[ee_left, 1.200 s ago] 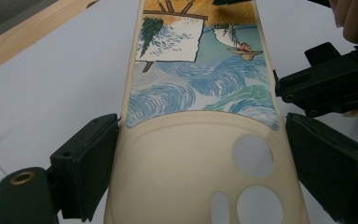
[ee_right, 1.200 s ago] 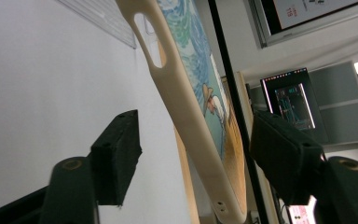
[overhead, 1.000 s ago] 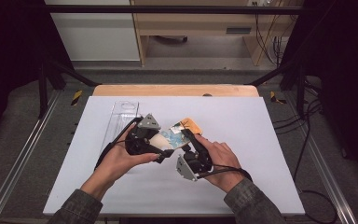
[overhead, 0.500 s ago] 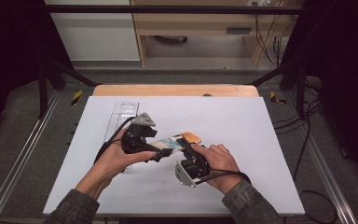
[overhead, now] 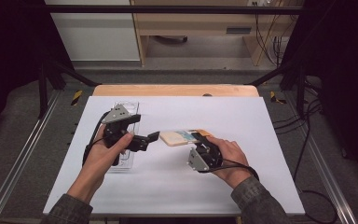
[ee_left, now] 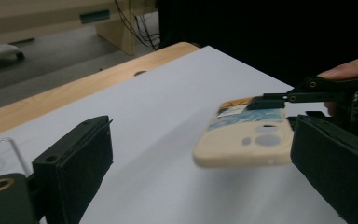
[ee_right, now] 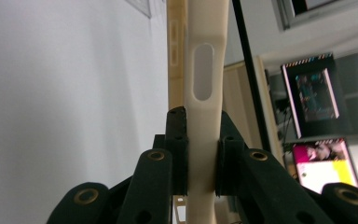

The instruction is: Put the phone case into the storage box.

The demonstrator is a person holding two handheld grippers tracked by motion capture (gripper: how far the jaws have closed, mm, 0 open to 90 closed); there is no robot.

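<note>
High view: right claw grips phone case over white table; left claw spread.

Bare white table all around, clear tray far-left, phone case mid-table between grippers
</note>
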